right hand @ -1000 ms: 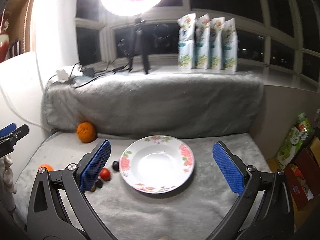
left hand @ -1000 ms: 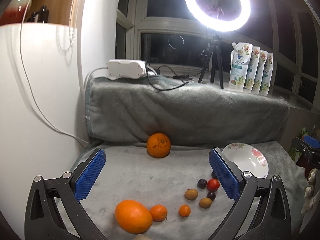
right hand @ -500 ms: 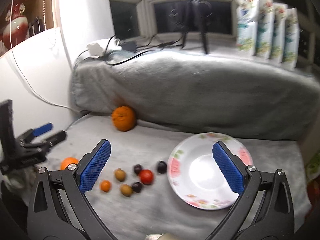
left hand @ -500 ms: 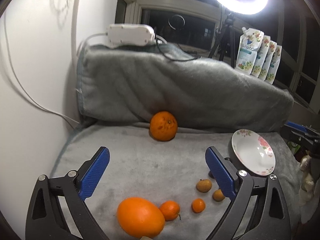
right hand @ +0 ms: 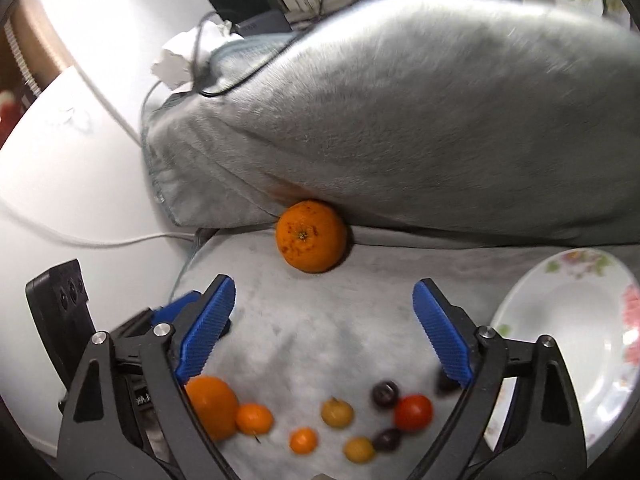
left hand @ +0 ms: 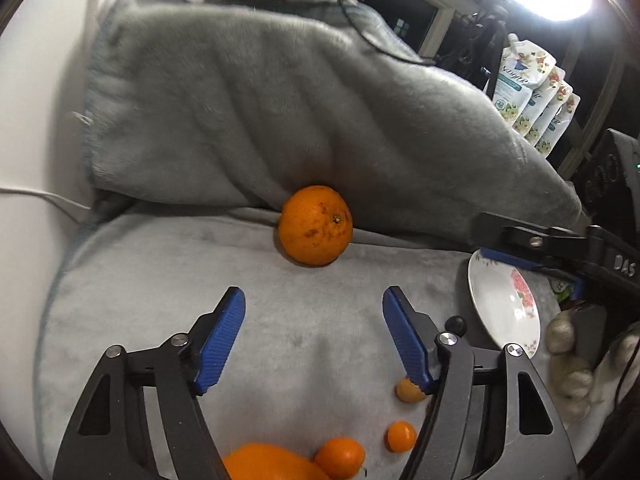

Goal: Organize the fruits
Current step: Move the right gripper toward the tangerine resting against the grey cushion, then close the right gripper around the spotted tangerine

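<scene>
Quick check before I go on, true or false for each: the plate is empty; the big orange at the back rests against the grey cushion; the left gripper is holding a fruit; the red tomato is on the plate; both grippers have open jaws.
1. The plate is empty. True.
2. The big orange at the back rests against the grey cushion. True.
3. The left gripper holds a fruit. False: nothing is between its pads, though its jaws have just been closing.
4. The red tomato is on the plate. False: it lies on the grey blanket, beside the plate.
5. Both grippers have open jaws. True: the right gripper is also open and holds nothing, its jaws having just narrowed slightly.
</scene>
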`<state>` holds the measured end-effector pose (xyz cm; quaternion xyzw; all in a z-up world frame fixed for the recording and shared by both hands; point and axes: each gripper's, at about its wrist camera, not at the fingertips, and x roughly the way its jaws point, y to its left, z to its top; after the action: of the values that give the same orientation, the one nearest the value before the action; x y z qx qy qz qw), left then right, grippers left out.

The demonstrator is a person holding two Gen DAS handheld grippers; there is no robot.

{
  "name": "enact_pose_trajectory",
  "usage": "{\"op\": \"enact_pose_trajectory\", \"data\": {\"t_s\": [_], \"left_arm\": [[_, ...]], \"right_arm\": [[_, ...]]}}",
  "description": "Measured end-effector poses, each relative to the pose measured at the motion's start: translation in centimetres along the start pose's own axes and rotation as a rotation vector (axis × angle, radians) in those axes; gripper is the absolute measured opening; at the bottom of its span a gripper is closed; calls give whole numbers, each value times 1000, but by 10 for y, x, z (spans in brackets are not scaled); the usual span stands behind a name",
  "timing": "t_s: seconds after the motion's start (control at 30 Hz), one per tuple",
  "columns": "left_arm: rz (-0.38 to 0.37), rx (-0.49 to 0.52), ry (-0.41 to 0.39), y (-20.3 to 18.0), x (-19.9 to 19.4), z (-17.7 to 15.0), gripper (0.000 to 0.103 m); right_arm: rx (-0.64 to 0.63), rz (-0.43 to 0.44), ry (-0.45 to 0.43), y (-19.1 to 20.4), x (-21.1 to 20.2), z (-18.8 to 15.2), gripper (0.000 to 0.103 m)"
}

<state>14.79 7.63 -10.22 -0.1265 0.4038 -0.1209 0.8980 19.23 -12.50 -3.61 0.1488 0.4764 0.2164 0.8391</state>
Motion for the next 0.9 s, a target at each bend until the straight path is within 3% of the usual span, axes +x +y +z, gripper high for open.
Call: {"op": "enact_pose_trajectory", "data": {"t_s": [0.17,0.27,0.47,0.6,0.9], "left_arm": [[-28,17,60,3,22,10,64],[-43,18,99,5,32,16,56],[-25,52,128,11,40,30,55],[-43,68,167,16,52,35,46],[-84,66,220,22,72,41,43]], "right_arm": [[123,26,44,-14,36,8,82],[161,35,57,-19,52,12,79],[183,41,63,-17,75,21,73],[195,59,67,-15,86,25,69],[193,43,50,-11,99,31,67]]}}
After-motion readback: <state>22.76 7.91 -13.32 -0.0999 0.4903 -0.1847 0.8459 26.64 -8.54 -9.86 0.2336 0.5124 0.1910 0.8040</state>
